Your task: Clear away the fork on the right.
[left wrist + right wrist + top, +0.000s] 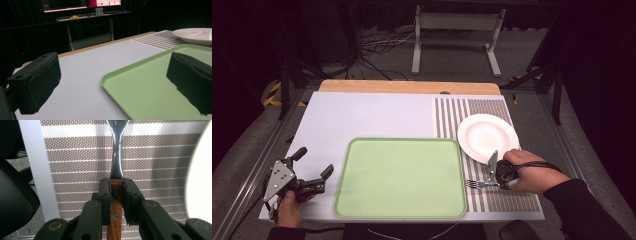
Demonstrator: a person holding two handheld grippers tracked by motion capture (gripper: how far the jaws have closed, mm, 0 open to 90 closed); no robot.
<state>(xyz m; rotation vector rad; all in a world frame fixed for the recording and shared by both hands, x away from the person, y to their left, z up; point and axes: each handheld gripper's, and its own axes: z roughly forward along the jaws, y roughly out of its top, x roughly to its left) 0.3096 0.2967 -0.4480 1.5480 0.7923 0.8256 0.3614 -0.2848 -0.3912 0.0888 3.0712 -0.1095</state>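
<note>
Fork (117,157) clamped in right gripper (116,192) – handle between jaws, over striped mat (155,167)

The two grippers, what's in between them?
The green tray, seen from the high view, lies between the left gripper and the right gripper holding the fork.
</note>
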